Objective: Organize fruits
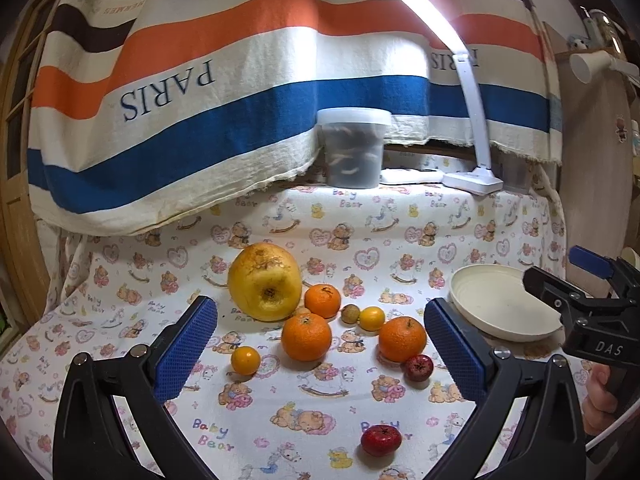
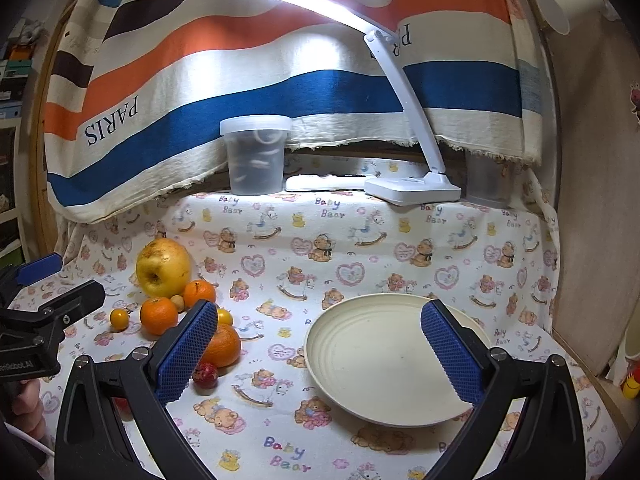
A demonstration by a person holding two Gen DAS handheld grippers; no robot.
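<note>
Fruits lie on the bear-print cloth ahead of my open left gripper: a big yellow fruit, three oranges, two small yellow-orange fruits, a small brown one and two small red ones. None is between the pads. A cream plate lies bare at the right. My right gripper hovers open over it and holds nothing. In the right wrist view its left finger hides part of one orange.
A lidded plastic tub, a white desk lamp and a white remote-like bar stand on the raised back ledge under a striped hanging cloth. A wooden panel borders the right side.
</note>
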